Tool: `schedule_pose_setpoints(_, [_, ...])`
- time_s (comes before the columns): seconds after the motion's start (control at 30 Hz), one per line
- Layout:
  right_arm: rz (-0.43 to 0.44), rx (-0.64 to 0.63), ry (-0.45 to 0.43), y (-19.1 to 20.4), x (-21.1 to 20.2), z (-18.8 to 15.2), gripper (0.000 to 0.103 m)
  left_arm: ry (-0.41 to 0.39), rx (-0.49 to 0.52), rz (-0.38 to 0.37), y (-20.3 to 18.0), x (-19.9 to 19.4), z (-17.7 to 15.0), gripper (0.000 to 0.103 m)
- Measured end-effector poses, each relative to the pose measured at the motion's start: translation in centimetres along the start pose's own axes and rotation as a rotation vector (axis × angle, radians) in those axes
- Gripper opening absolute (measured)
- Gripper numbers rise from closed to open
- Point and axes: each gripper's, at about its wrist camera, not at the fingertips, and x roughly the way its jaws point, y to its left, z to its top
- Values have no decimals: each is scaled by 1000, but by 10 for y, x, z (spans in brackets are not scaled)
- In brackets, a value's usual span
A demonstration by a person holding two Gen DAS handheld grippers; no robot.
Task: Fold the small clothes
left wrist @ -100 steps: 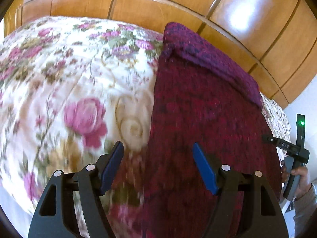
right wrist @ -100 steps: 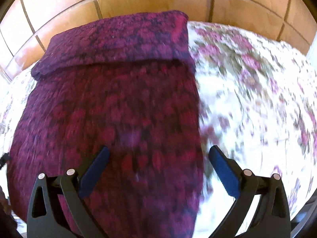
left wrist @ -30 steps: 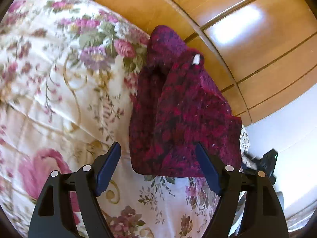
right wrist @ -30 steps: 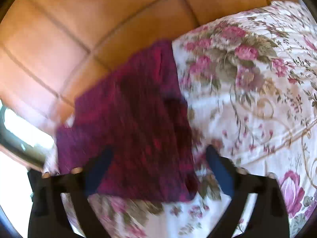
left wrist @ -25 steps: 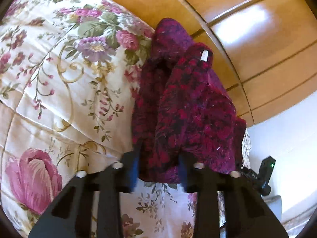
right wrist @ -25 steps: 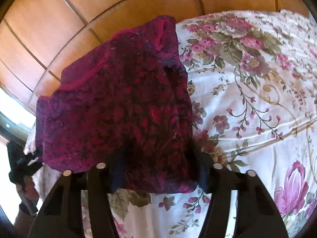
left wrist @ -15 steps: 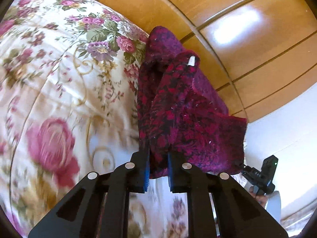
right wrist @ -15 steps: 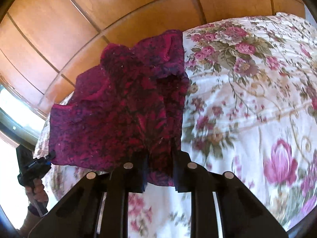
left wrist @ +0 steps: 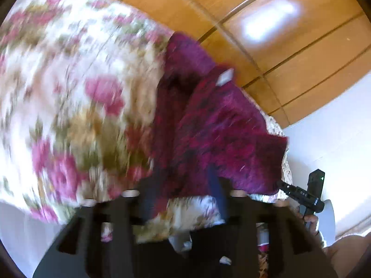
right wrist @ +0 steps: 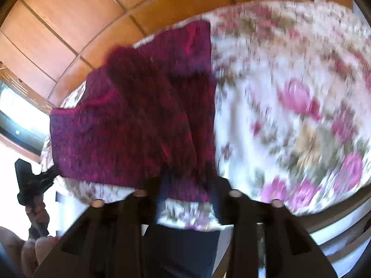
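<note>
Both views blurred by motion. Left wrist view, far left: bed (left wrist: 69, 97) under a cream floral cover with pink roses, filling the left half of the frame. Centre: the dark red knit garment (left wrist: 208, 125), lying bunched on the cover near the wooden panelling (left wrist: 289, 46) behind the bed, one layer thrown over another, a small white tag (left wrist: 225, 77) showing near its top. Left hand-held gripper (left wrist: 184, 193) at the garment's near hem; its jaws have just been opening and now stand partly apart, the hem edge lying in the gap between the blue pads. Whether the pads touch the cloth cannot be told through the blur; no pinch is visible. Far right of this view: the other tool, held in a hand (left wrist: 310, 220), beside the garment's right corner. Right wrist view, far left: a hand (right wrist: 37, 210) gripping the other tool's handle, just off the garment's left corner. Centre: the same garment (right wrist: 139, 127), its near edge hanging in a loose fold. Right hand-held gripper (right wrist: 189, 194) at that edge; jaws have likewise just been opening, now partly apart, cloth lying in the gap, grip not visible. Right: floral bed cover (right wrist: 289, 115) filling the remainder.
</note>
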Motion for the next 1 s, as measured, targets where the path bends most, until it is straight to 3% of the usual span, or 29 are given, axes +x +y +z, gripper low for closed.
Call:
schedule_pose_setpoints(0.07, [-30, -36, -56, 11, -2, 16, 74, -27, 33, 13, -5, -2, 13, 56])
schedule_pose_setpoints(0.1, [-42, -55, -77, 16, -2, 21, 77, -30, 47, 4, -8, -2, 21, 56])
schedule_pose_setpoints(0.2, [-50, -105, -114, 34, 9, 41, 77, -39, 90, 5, -15, 10, 40, 63])
schedule_pose_setpoints(0.33, [-121, -195, -130, 53, 34, 59, 76, -9, 137, 40, -21, 39, 52, 63])
schedule_pose_setpoints(0.37, [-136, -208, -123, 55, 40, 62, 72, -9, 143, 43, -21, 42, 52, 63])
schedule_pose_setpoints(0.4, [-148, -224, -113, 57, 46, 64, 60, -10, 164, 41, -24, 48, 54, 55])
schedule_pose_setpoints(0.43, [-155, -237, -106, 58, 48, 62, 53, -6, 184, 36, -26, 52, 54, 40])
schedule_pose_setpoints(0.47, [-171, -247, -102, 58, 50, 60, 43, -3, 198, 48, -27, 57, 56, 35])
schedule_pose_setpoints(0.5, [-181, -252, -100, 56, 50, 57, 29, -11, 216, 78, -30, 59, 57, 22])
schedule_pose_setpoints(0.53, [-175, -248, -87, 52, 48, 54, 23, -22, 233, 92, -31, 59, 56, 15])
schedule_pose_setpoints(0.8, [-63, -237, -137, 56, -17, 39, 18, -139, 246, 30, -38, 8, 34, 12])
schedule_pose_setpoints(1.0, [1, -139, -196, 55, -21, 84, 18, -202, 216, -5, -48, 2, 66, 11])
